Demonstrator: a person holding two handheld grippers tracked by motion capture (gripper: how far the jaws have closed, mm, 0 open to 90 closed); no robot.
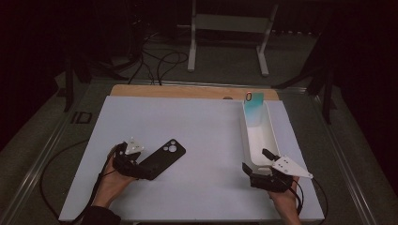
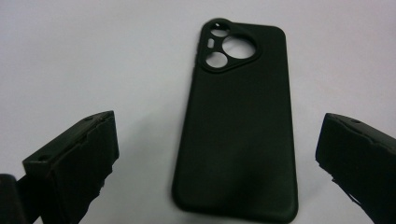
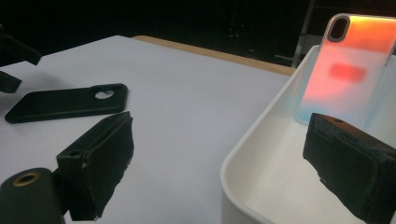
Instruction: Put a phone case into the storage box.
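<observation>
A white surface [image 1: 197,140] lies over a wooden board [image 1: 187,91] whose edge shows at 12 o'clock. Beyond it, a white metal stand [image 1: 230,35] rises from the dark floor [image 1: 291,56] at 12 o'clock, with black cables [image 1: 159,61] snaking toward 11 o'clock.

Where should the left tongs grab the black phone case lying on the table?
Probably across its width at the plain end, coming in from the end nearest the left tongs. The black case lies flat, back up, and its long edges already run between the open jaws. Its camera cutouts sit at the far end, so the near half gives solid sides. It is thin, so the jaws must go low to the table.
</observation>
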